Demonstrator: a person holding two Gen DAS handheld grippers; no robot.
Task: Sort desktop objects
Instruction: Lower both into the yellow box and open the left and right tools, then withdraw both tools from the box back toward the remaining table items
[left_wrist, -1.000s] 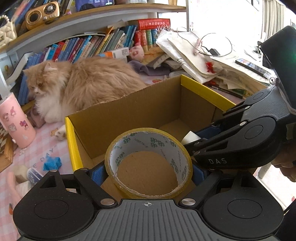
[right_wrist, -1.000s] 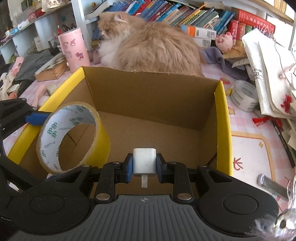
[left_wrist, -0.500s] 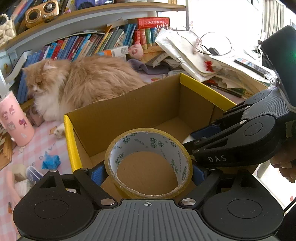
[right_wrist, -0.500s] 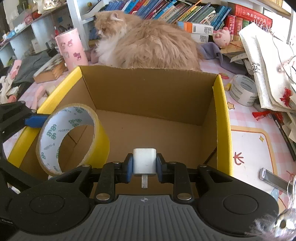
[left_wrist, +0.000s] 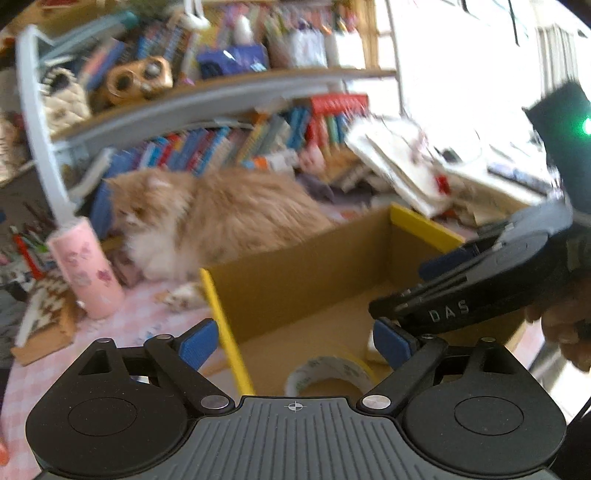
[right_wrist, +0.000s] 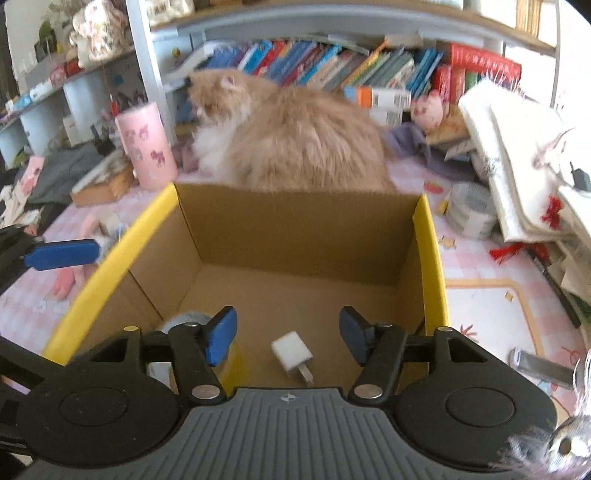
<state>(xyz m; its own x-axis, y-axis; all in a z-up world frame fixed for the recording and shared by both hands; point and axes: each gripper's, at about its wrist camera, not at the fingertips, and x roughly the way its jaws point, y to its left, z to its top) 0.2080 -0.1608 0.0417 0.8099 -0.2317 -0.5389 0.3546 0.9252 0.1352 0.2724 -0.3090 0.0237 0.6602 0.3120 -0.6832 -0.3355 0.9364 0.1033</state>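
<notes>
A cardboard box with yellow-taped rims (right_wrist: 430, 254) (left_wrist: 221, 317) stands in front of both grippers. Inside it lies a yellow tape roll (left_wrist: 328, 373) on the floor, seen partly behind a blue pad (right_wrist: 221, 332) in the right wrist view. A white charger plug (right_wrist: 291, 354) lies on the box floor below my right gripper (right_wrist: 288, 332), whose jaws are opening with nothing pressed between them. My left gripper (left_wrist: 295, 341) stands open and empty above the box's left rim. The right gripper's black body (left_wrist: 480, 288) shows at the right of the left wrist view.
A fluffy orange and white cat (right_wrist: 295, 136) lies right behind the box. A pink cup (right_wrist: 147, 147) stands to its left. A grey tape roll (right_wrist: 469, 214), stacked papers (right_wrist: 517, 166) and a metal object (right_wrist: 539, 365) lie right of the box. Bookshelves fill the back.
My left gripper let go of the yellow tape roll, which now lies in the box, and lifted back. My right gripper opened and the white plug dropped onto the box floor.
</notes>
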